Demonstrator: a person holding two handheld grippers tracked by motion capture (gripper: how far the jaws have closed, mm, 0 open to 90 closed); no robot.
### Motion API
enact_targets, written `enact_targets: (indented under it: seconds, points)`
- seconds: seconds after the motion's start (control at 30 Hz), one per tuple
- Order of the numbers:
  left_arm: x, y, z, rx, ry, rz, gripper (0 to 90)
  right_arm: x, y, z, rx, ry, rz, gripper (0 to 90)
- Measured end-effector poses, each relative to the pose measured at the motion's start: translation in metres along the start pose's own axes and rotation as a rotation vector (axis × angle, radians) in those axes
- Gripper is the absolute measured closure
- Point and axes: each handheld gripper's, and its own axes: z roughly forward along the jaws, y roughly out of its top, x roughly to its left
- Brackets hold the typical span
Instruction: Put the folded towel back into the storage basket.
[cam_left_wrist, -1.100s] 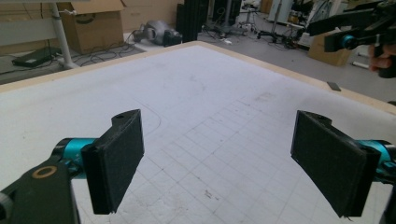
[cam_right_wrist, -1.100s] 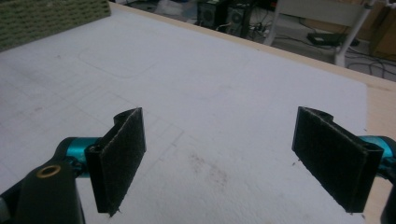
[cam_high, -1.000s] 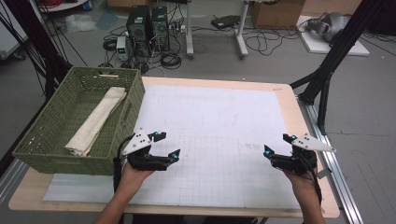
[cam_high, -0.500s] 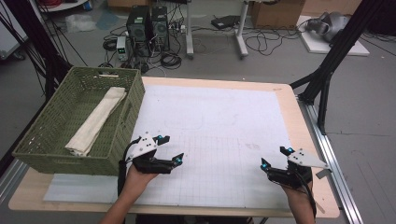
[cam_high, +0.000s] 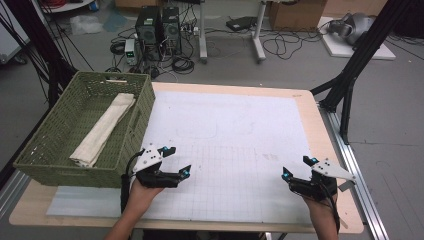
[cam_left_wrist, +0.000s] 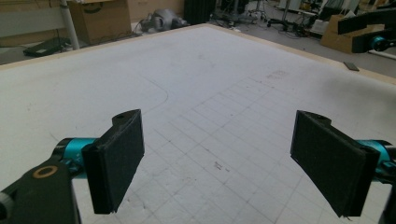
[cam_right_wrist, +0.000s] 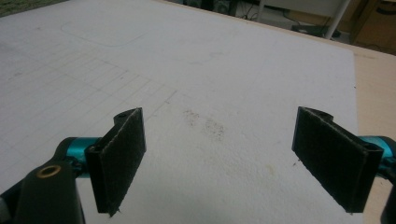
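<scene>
While we hold left hand-held gripper (cam_high: 175, 161) and right hand-held gripper (cam_high: 297, 167) released, empty, low over surface (cam_high: 235, 125); cloth (cam_high: 102, 131) lies stowed in basket (cam_high: 145, 107).

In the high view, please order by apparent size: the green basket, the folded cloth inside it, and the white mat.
1. white mat
2. green basket
3. folded cloth

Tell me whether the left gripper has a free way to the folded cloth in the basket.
Probably yes: the left gripper is open beside the green basket, whose top is open, and the folded cloth lies uncovered inside; only the basket wall must be cleared.
</scene>
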Motion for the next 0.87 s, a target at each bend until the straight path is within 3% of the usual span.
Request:
enact_targets:
  seconds: [0.87]
  points:
    - [-0.0006, -0.0017, 0.0014, 0.006, 0.002, 0.001, 17.8, -0.0009, 0.0011, 0.0012, 0.007, -0.002, -0.004, 16.0]
